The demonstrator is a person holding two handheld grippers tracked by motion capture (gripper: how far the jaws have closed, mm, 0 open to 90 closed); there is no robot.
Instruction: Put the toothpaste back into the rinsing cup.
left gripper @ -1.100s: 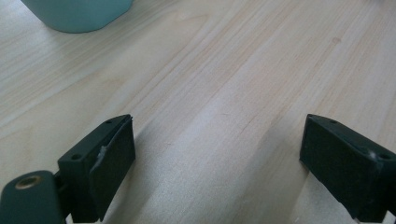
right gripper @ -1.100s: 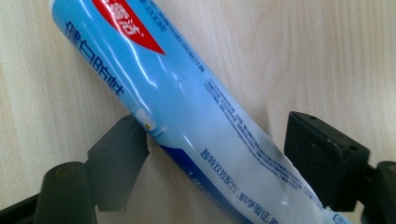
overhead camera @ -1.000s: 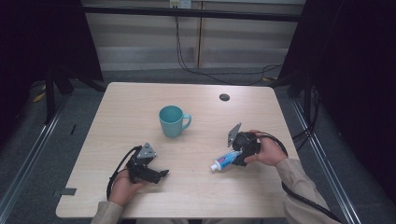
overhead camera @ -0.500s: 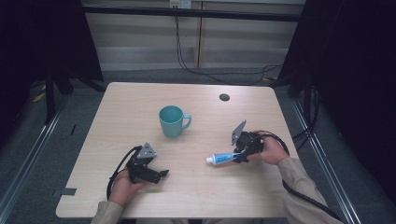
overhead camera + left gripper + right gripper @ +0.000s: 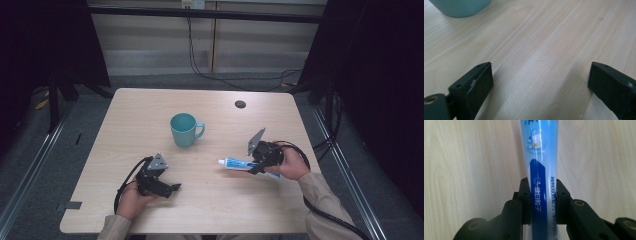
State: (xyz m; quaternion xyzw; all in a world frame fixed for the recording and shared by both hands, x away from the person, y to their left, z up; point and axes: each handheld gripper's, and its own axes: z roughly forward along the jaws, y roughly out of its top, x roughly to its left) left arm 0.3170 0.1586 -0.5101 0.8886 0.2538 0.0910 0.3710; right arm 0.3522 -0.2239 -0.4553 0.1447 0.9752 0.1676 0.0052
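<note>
The toothpaste tube (image 5: pixel 239 164) lay flat near the tabletop's (image 5: pixel 150 107) right edge, toward the front, its cap pointing left. The right gripper (image 5: pixel 256 167) had just closed its jaws, and they pinched the tube's (image 5: pixel 541 195) body from both sides. A teal mug (image 5: pixel 184 129) stood near the middle. Near the front edge, the left gripper (image 5: pixel 172 188) rested with jaws wide apart over bare wood.

We see a light wood table (image 5: pixel 150 115), rounded corners. On it: teal mug (image 5: pixel 184 129) near centre, handle right; small dark disc (image 5: pixel 240 104) toward far right; toothpaste tube (image 5: pixel 237 163) lying right of the mug.
</note>
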